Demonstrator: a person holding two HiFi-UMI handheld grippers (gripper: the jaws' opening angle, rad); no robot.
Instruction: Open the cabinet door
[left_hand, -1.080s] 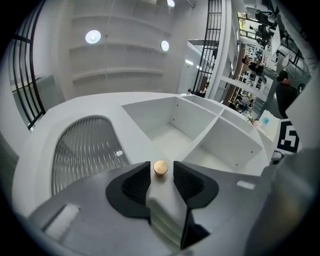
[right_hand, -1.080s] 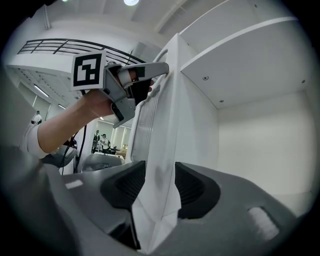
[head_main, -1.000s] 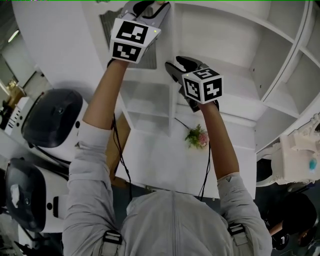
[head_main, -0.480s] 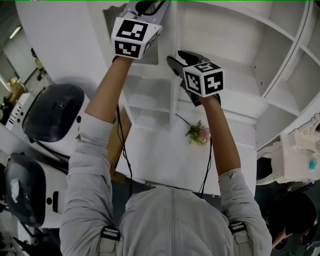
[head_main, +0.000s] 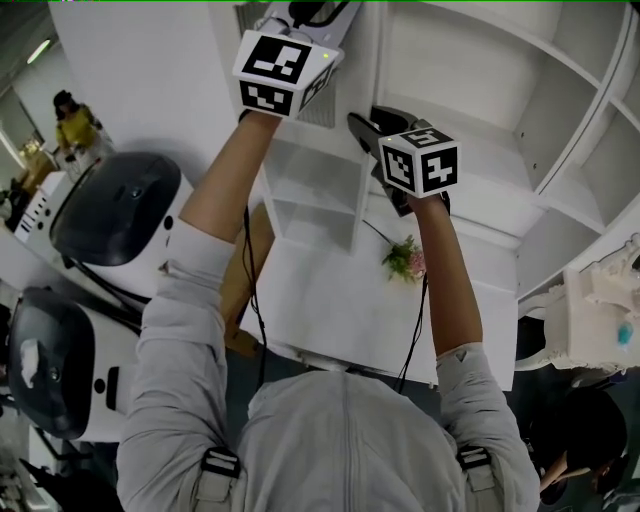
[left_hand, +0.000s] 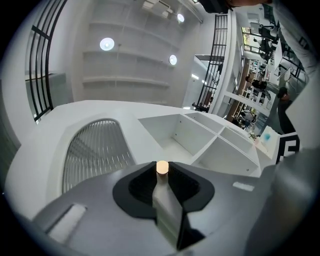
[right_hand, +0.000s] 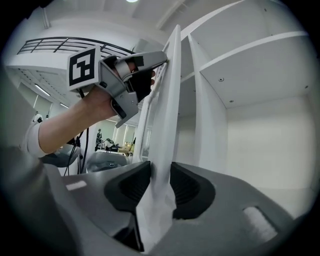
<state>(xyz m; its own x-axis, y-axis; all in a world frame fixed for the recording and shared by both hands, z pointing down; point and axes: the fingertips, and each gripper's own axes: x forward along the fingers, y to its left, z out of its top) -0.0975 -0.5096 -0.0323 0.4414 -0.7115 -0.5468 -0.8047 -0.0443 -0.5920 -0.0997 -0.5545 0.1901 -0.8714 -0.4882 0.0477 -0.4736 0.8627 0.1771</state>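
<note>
**Both grippers clamped on the door; door stands part open**

Nearest me, below my arms, a small pink-and-green flower sprig (head_main: 405, 258) lies on the white tabletop (head_main: 320, 310).

Next out, my right gripper (right_hand: 159, 187) is clenched on the free edge of the thin white cabinet door (right_hand: 169, 95). The panel runs edge-on straight up between the jaws.

Further up that edge, my left gripper (left_hand: 161, 176) is closed on a white stub (left_hand: 165, 205) with a round tan cap (left_hand: 162, 167). I take it for the door's knob, but I'm not certain.

Beyond it is the door's grey ribbed arched inset (left_hand: 95, 155), then bare white shelf compartments (left_hand: 186, 137). The interior is exposed, so I judge the swing partly done.

Risks:
- Two grips on one hinged panel. If my hands trace different arcs, the door twists or one grip slides.
- The smooth, thin edge gives the right jaws little bite, and a slip would leave the door swinging free.
- A hard pull at the small stub could strain it.
</note>
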